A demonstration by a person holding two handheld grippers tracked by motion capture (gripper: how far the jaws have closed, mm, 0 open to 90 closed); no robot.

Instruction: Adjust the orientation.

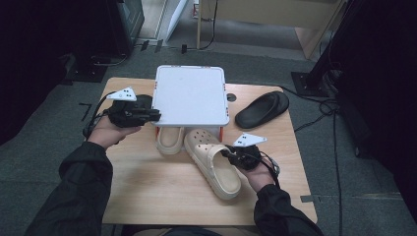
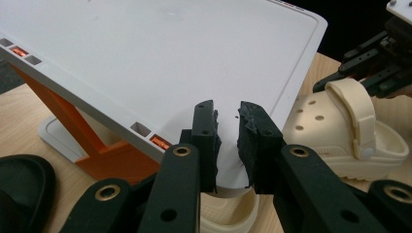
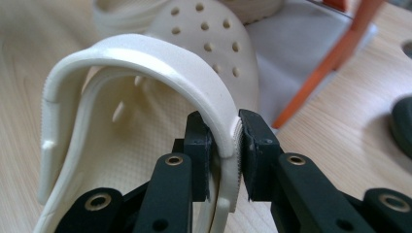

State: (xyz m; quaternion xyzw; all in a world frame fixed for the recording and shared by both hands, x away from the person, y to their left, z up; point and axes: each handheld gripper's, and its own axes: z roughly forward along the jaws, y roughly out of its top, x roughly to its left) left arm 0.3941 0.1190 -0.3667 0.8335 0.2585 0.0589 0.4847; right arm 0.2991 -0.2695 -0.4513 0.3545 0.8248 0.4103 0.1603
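Note:
A cream clog (image 1: 211, 164) lies on the wooden table in front of a white-topped rack (image 1: 191, 93) with orange legs. My right gripper (image 1: 227, 153) is at the clog's heel end. In the right gripper view that gripper (image 3: 224, 145) is shut on the clog's raised heel strap (image 3: 160, 56), with a pad pressing on each side. A second cream clog (image 1: 169, 140) sits under the rack. My left gripper (image 1: 156, 115) is at the rack's left edge. In the left gripper view that gripper (image 2: 227, 141) stands nearly shut at a corner of the white top (image 2: 160, 63).
One black slipper (image 1: 262, 109) lies right of the rack, near a round hole in the table. Another black slipper (image 2: 19, 189) lies beside the rack's orange leg (image 2: 73, 126). The table's front half (image 1: 162, 196) is bare wood.

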